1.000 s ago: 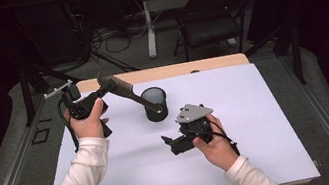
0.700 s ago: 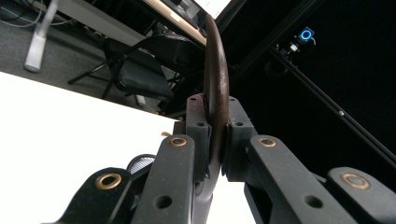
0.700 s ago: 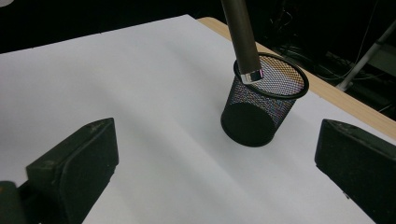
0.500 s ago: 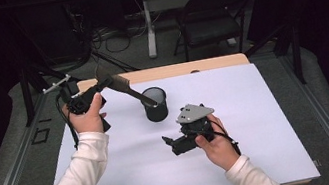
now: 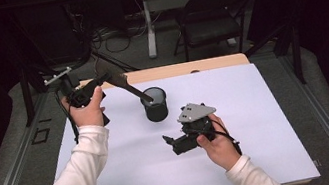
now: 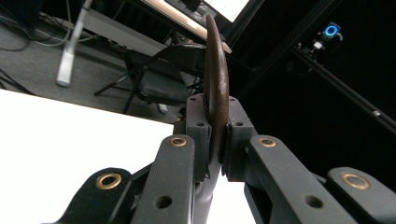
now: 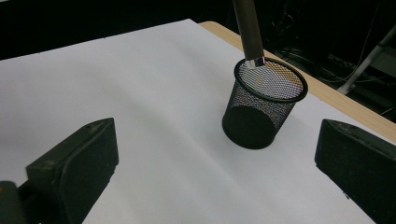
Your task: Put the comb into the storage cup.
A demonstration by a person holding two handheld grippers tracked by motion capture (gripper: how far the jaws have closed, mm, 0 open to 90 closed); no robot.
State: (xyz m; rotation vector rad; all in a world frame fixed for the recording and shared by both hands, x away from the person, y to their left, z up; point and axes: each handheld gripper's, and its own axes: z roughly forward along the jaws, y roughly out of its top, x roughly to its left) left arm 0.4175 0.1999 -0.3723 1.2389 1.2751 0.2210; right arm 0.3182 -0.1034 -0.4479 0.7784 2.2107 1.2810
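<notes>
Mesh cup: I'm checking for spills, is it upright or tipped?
Upright: the mesh cup stands on its base on the white sheet, rim up.

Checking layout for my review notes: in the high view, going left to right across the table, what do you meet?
left gripper → dark spatula it holds → black mesh cup → right gripper

Count, desk [image 5: 274, 155]:
- Mesh cups [image 5: 155, 104]: one, black.
- Brown utensils [image 5: 126, 84]: one, long-handled; kind not clear.
- Claws: two, left claw [image 5: 92, 86] and right claw [image 5: 167, 139].
- Hands: two, one per claw.
- White sheets on the desk: one.
- Chairs [image 5: 213, 16] behind: one.
</notes>
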